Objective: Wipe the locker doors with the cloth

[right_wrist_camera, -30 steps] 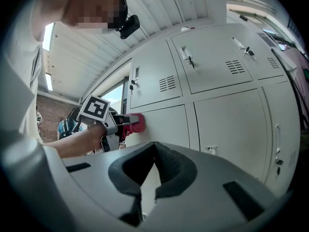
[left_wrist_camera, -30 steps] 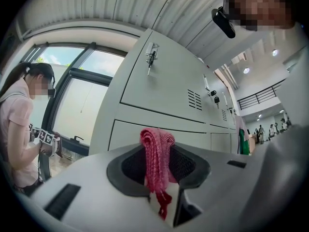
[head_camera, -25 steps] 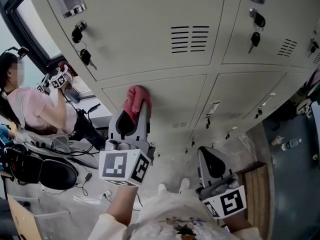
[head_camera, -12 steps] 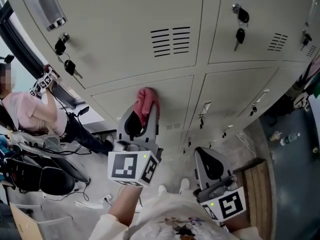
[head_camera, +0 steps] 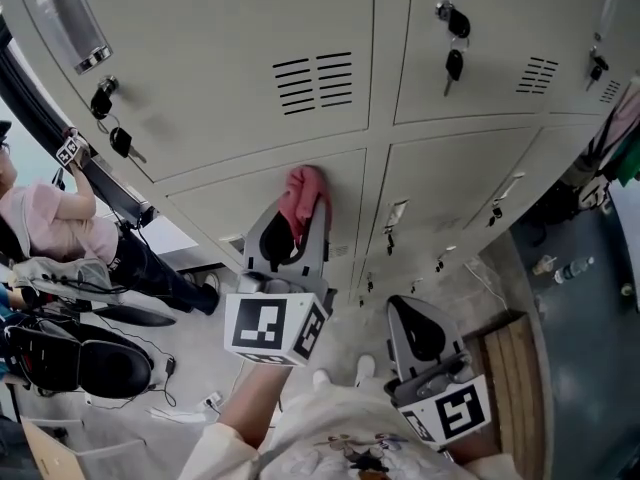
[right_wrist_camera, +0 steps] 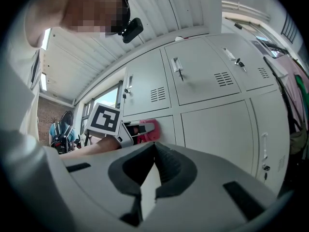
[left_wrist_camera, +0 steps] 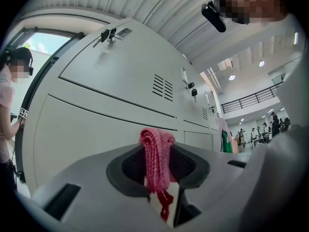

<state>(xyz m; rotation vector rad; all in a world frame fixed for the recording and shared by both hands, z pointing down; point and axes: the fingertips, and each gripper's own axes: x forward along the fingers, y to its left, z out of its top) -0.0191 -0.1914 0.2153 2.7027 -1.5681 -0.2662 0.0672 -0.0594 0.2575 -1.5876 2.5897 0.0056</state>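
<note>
My left gripper [head_camera: 303, 211] is shut on a folded pink cloth [head_camera: 304, 190] and presses it against a beige lower locker door [head_camera: 225, 213], just under the seam of the upper door and near the door's right edge. From the left gripper view the cloth [left_wrist_camera: 157, 153] stands up between the jaws of the left gripper [left_wrist_camera: 158, 167], facing that door [left_wrist_camera: 82, 124]. My right gripper [head_camera: 420, 330] hangs lower, away from the lockers, shut with nothing in it. The right gripper [right_wrist_camera: 154, 148] looks towards the cloth [right_wrist_camera: 148, 129] on the door.
Keys hang from locks on the upper doors [head_camera: 120, 142] [head_camera: 453, 64]. Another person [head_camera: 45, 218] works at the far left, beside a black chair [head_camera: 85, 358]. At the right are a wooden board [head_camera: 512, 360], a bottle [head_camera: 575, 268] on the floor and hanging clothes [head_camera: 622, 128].
The left gripper has slid the cloth to the right along the lower door, towards the seam between doors. The right gripper has stayed low and shut.
</note>
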